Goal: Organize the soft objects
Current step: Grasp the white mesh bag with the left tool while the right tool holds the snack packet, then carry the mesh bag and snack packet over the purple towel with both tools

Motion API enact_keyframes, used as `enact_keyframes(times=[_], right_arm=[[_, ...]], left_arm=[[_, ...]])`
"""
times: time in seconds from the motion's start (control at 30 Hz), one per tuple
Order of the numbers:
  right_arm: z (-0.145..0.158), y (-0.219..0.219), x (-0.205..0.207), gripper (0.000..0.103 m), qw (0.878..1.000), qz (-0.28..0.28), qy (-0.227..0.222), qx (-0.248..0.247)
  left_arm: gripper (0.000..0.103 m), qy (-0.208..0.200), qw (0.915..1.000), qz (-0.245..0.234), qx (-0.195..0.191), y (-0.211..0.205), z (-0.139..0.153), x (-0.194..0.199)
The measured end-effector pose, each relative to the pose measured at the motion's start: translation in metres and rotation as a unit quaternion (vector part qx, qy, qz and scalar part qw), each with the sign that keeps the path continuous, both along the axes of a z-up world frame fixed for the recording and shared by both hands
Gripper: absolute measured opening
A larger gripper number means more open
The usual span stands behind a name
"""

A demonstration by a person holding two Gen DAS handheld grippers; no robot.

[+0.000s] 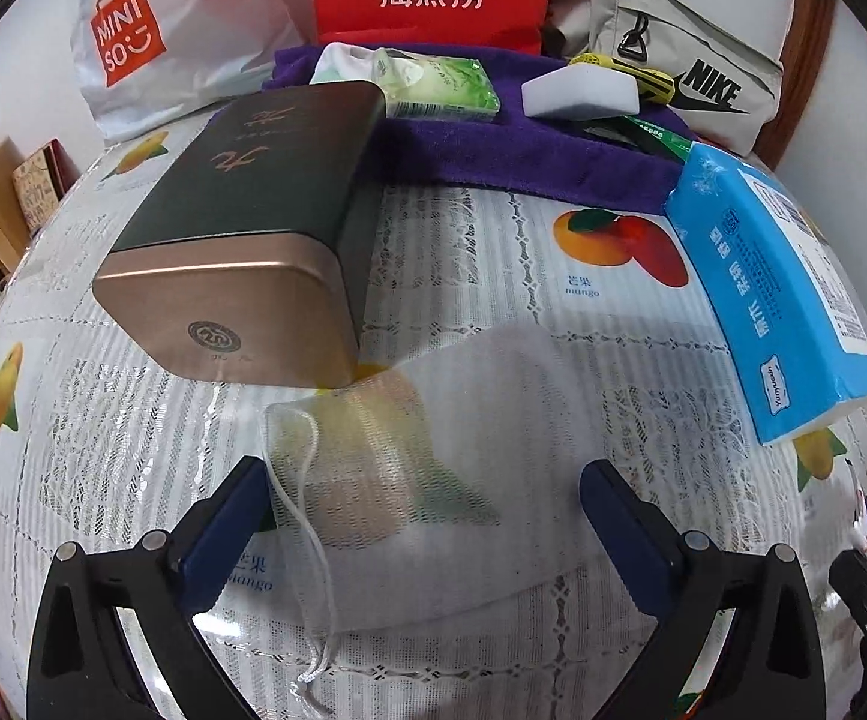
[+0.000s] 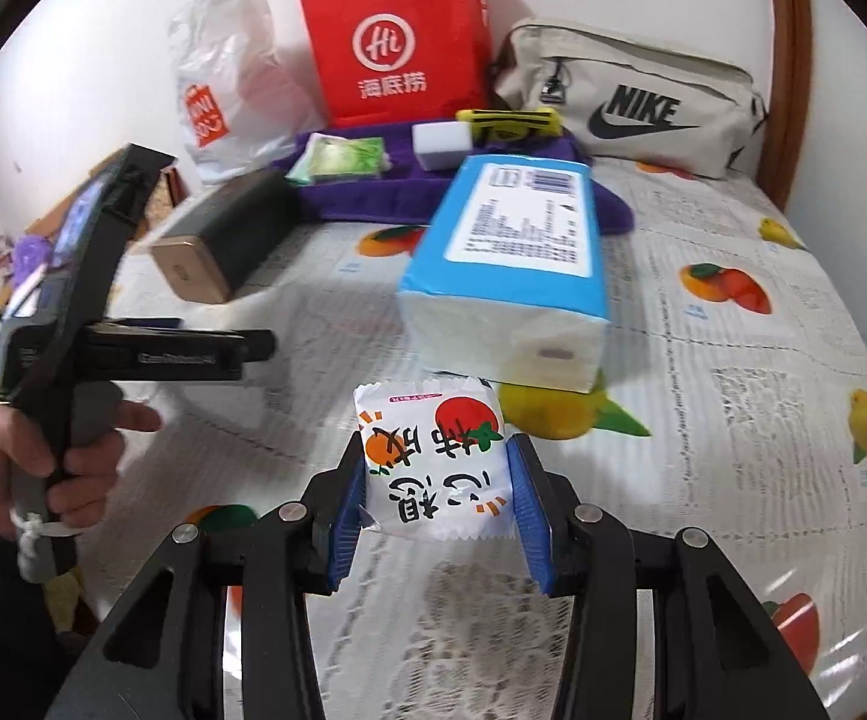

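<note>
Status: the task is partly complete, in my judgement. A purple towel (image 1: 493, 144) at the far side of the table (image 1: 133, 420) appears to serve as the collection area. Already lying on it are a green tissue pack (image 1: 439, 90), a white sponge block (image 1: 580, 93), a yellow-and-black item (image 1: 643, 75) behind the sponge, and a pale cloth item (image 1: 337, 63) that I cannot identify.

Right side: my right gripper (image 2: 439, 501) is closed to a narrow setting on a white snack packet (image 2: 436, 468) printed with orange fruit. Both blue pads (image 2: 346, 525) press the packet's sides. The packet sits low over the tablecloth, just in front of the blue tissue pack (image 2: 511, 276); I cannot tell whether it is lifted clear of the cloth.

Left side: my left gripper (image 1: 421, 516) is spread wide and holds nothing. A white mesh drawstring pouch (image 1: 409, 480) lies flat between the fingers, with its cord trailing toward me. Neither pad touches it.

Remaining items, as I judge them: the snack packet, the mesh pouch and the blue tissue pack are all well short of the towel. A dark tin with a copper end (image 1: 241, 228) lies beside the pouch; it is rigid and probably stays out of the soft group.

Background: a red paper bag (image 2: 397, 42), a white shopping bag (image 2: 223, 72) and a beige pouch (image 2: 631, 96) stand behind the towel.
</note>
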State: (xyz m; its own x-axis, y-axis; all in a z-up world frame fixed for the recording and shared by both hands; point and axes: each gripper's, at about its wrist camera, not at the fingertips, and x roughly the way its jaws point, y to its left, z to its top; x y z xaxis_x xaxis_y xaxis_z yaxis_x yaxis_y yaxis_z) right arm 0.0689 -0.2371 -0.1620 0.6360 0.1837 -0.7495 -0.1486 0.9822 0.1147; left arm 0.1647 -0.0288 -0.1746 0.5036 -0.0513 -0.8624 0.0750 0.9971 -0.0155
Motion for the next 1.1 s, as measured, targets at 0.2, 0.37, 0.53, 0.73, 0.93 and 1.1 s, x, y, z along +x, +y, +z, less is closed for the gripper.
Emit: enact_keyframes(times=[0.2,0.37,0.53,0.73,0.93,1.1], right_arm=[[-0.016,-0.007,0.007,0.045,1.0,-0.016,0.017,0.002],[-0.021,-0.007,0.006,0.045,1.0,-0.02,0.014,-0.005],[-0.021,-0.004,0.004,0.045,1.0,-0.021,0.013,-0.006],[-0.02,0.002,0.0,0.045,1.0,-0.024,0.012,-0.003],[-0.013,0.006,-0.002,0.045,1.0,-0.018,0.013,0.008],[0.0,0.014,-0.001,0.045,1.0,-0.011,0.001,0.005]], left_arm=[[0.084,-0.034,0.9994,-0.001,0.005,-0.004,0.001,-0.009],[0.042,-0.045,0.9987,-0.023,0.001,-0.005,0.006,-0.016],[0.014,-0.04,0.9981,-0.04,-0.025,-0.004,0.007,-0.02],[0.007,-0.023,0.9964,-0.04,-0.071,0.013,0.009,-0.033],[0.007,-0.025,0.9959,-0.028,-0.082,0.032,0.019,-0.046],[0.007,-0.044,0.9953,-0.017,-0.084,0.044,0.036,-0.053]])
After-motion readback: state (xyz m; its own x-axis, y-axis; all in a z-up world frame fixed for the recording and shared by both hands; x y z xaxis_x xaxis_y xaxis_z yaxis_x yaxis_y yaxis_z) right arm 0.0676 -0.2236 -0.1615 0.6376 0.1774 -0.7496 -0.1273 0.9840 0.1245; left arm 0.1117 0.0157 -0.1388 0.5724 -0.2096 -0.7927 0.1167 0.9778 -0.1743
